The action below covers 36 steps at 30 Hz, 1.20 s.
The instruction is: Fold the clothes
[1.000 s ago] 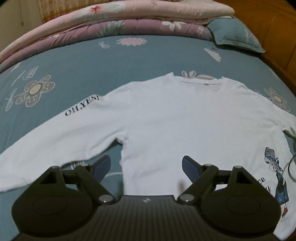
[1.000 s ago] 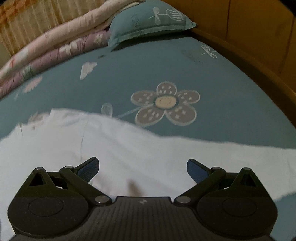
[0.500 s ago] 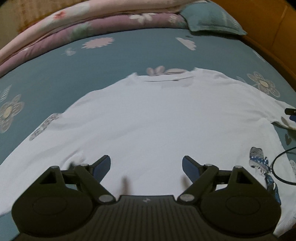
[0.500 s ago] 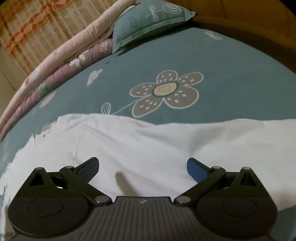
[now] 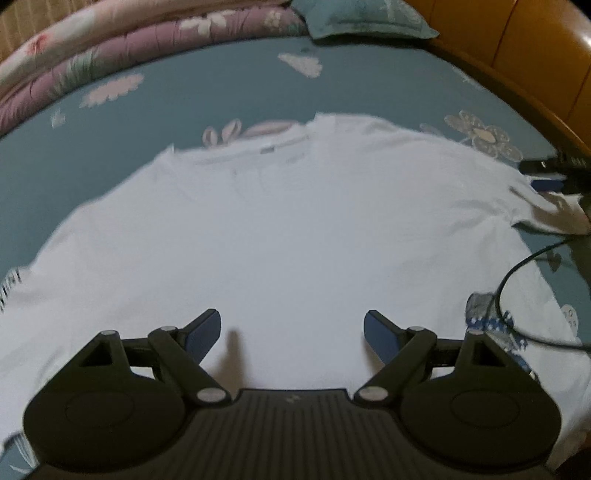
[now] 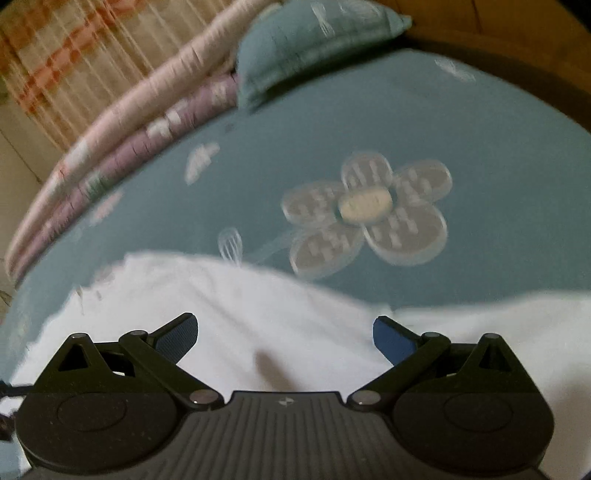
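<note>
The shirt (image 5: 280,236) lies spread on the bed (image 5: 207,96), quilts (image 5: 122,40) and pillow (image 5: 362,18) behind it.

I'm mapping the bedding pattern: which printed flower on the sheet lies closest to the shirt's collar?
The pale pink flower on the sheet, partly tucked under the white shirt's collar; the others lie clear of it.

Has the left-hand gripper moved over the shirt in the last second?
Yes. The left gripper has swung to its right: against the still white shirt, the lettered left sleeve has slid out of view and the pillow now sits higher.
</note>
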Available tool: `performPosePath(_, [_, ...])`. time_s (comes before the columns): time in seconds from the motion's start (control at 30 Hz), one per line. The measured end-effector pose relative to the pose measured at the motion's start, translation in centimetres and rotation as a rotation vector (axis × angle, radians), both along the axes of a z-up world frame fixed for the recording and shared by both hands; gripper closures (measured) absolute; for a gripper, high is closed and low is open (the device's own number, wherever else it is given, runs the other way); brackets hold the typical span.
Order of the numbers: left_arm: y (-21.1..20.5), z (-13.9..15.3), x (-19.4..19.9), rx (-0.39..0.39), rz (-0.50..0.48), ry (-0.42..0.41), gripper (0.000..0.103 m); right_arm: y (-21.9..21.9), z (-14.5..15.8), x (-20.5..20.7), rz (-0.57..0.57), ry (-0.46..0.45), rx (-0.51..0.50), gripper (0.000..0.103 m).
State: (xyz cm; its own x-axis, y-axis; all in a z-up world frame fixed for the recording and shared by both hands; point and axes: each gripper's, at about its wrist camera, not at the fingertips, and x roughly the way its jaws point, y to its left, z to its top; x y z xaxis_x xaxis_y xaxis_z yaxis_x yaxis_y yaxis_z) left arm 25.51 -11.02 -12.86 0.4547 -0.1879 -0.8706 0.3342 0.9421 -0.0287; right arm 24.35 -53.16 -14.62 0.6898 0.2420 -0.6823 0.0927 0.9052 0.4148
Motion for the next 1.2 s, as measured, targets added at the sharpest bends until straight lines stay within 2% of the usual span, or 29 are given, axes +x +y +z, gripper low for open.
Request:
performPosePath(0.07, [-0.2, -0.7, 0.2, -0.005, 0.0, 0.022, 0.018, 0.3, -0.1, -1.3, 0.0, -0.029, -0.013, 0.0])
performPosePath(0.17, [-0.2, -1.2, 0.3, -0.012, -0.001, 0.032, 0.018, 0.5, 0.6, -1.2, 0.0, -0.002, -0.015, 0.0])
performPosePath(0.3, [-0.1, -1.5, 0.4, -0.019, -0.001, 0.032, 0.014, 0.4, 2.5, 0.4, 0.01, -0.074, -0.062, 0.0])
performPosePath(0.4, [0.0, -1.7, 0.4, -0.025, -0.001, 0.031, 0.012, 0.6, 3.0, 2.3, 0.02, -0.061, -0.085, 0.014])
performPosePath(0.47, [0.1, -1.8, 0.5, -0.029, -0.001, 0.031, 0.012, 1.2, 3.1, 2.9, 0.038, -0.031, -0.09, 0.018])
performPosePath(0.53, [0.1, -1.9, 0.5, -0.032, -0.001, 0.031, 0.012, 2.6, 3.0, 3.2, 0.021, 0.037, -0.152, 0.018])
performPosePath(0.63, [0.2, -2.1, 0.6, -0.038, -0.001, 0.03, 0.011, 4.3, 2.5, 2.7, -0.139, 0.205, -0.294, 0.018])
performPosePath(0.7, [0.3, -2.2, 0.6, -0.042, -0.001, 0.03, 0.01, 4.6, 1.4, 2.2, -0.226, 0.258, -0.334, 0.017])
performPosePath(0.73, [0.3, -2.2, 0.6, -0.041, -0.007, 0.03, 0.009, 4.2, 0.7, 2.2, -0.253, 0.273, -0.319, 0.014])
performPosePath(0.77, [0.3, -2.3, 0.6, -0.041, -0.013, 0.03, 0.009, 3.8, 0.2, 2.3, -0.264, 0.258, -0.3, 0.005])
performPosePath(0.83, [0.3, -2.3, 0.7, -0.038, -0.024, 0.031, 0.008, 2.8, -0.2, 3.2, -0.281, 0.224, -0.321, 0.001])
performPosePath(0.93, [0.4, -2.3, 0.9, -0.043, -0.022, 0.034, 0.008, 0.7, -0.3, 5.2, -0.314, 0.181, -0.333, 0.0])
performPosePath(1.03, [0.5, -2.3, 0.7, -0.048, -0.027, 0.03, 0.007, -1.6, 0.2, 5.9, -0.33, 0.15, -0.294, 0.002])
performPosePath(1.1, [0.7, -2.3, 0.6, -0.049, -0.026, 0.031, 0.007, -2.5, 1.5, 5.0, -0.337, 0.139, -0.273, 0.005])
performPosePath(1.2, [0.9, -2.3, 0.6, -0.06, -0.015, 0.029, 0.007, -3.9, 3.2, 1.4, -0.375, 0.104, -0.306, 0.004])
